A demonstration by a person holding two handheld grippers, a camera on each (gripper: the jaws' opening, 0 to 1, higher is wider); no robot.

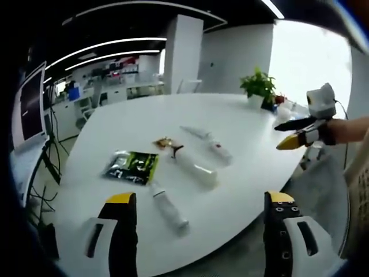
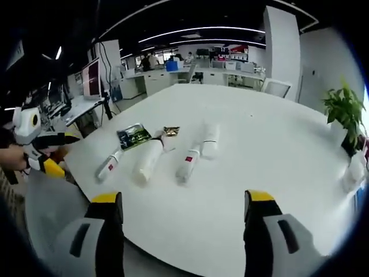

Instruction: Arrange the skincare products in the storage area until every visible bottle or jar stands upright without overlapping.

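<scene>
Several white skincare bottles lie on their sides in the middle of the white table. A slim bottle lies nearest the left gripper's side. Beside it lie a thick bottle, a red-labelled bottle and a tube. A green-black sachet and a small gold sachet lie flat near them. My left gripper is open, off the table edge. My right gripper is open too, at the opposite edge.
A potted plant stands at the table's far end with a small white bottle near it. Desks, monitors and a white pillar fill the office behind. A hand holds the left gripper.
</scene>
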